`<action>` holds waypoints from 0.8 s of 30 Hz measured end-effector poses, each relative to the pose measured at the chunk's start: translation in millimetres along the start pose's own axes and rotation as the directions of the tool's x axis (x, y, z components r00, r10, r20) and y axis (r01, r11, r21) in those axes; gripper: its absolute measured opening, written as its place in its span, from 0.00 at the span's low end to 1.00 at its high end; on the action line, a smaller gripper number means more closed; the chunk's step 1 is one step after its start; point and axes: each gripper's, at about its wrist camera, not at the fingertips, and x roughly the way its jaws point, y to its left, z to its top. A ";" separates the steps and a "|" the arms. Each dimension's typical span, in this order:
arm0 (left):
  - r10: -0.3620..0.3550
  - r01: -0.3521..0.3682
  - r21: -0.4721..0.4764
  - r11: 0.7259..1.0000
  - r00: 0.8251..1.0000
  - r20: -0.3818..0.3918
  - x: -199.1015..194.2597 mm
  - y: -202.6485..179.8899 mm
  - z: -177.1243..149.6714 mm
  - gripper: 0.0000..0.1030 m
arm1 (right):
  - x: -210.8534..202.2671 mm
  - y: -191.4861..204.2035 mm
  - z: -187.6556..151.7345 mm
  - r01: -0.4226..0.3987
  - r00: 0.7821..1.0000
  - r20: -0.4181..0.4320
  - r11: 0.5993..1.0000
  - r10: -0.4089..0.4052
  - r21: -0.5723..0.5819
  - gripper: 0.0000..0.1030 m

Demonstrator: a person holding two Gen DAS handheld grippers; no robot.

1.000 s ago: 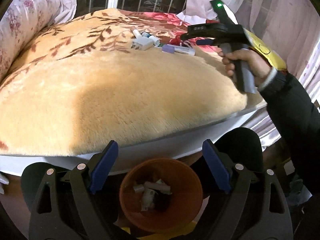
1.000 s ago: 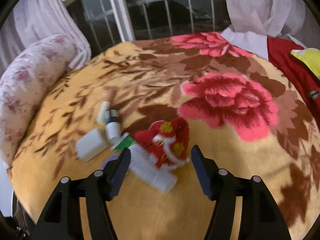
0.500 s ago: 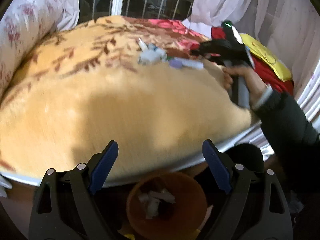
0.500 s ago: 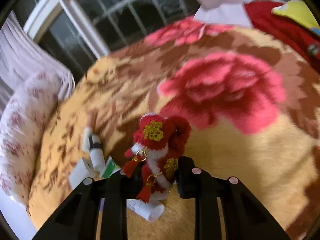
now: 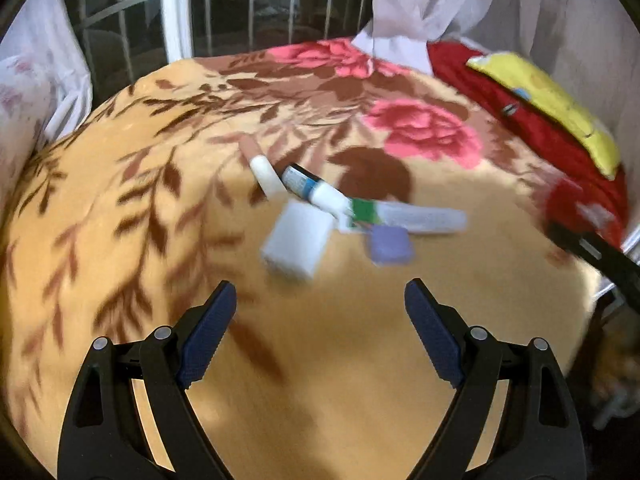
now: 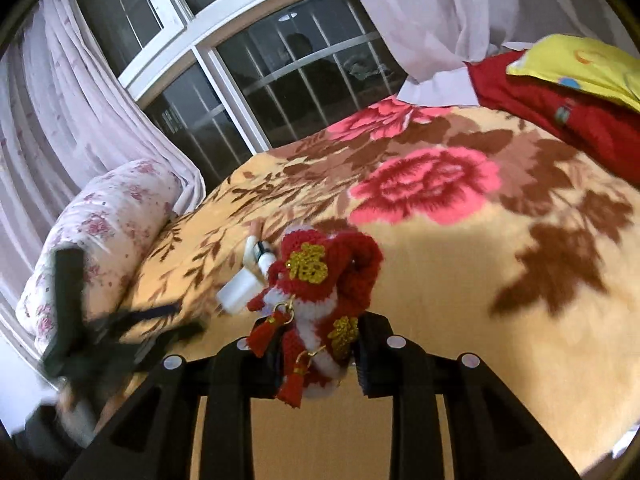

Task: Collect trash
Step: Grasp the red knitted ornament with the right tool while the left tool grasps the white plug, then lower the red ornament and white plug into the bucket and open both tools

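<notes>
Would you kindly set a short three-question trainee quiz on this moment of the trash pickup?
1. True or false: the left gripper is shut on the white box.
2. What does the right gripper hold? A) a red knitted ornament B) a purple cap C) a tube
3. Fill in: the loose trash lies on a floral ____.

Key:
1. False: it is open and empty, short of the box.
2. A: the red knitted ornament.
3. blanket.
</notes>
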 end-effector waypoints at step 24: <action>0.027 -0.022 0.134 0.991 0.999 -0.038 52.3 -4.7 15.4 0.39 | -17.8 13.1 -60.6 -0.023 0.998 -0.057 1.000 0.024 0.021 0.28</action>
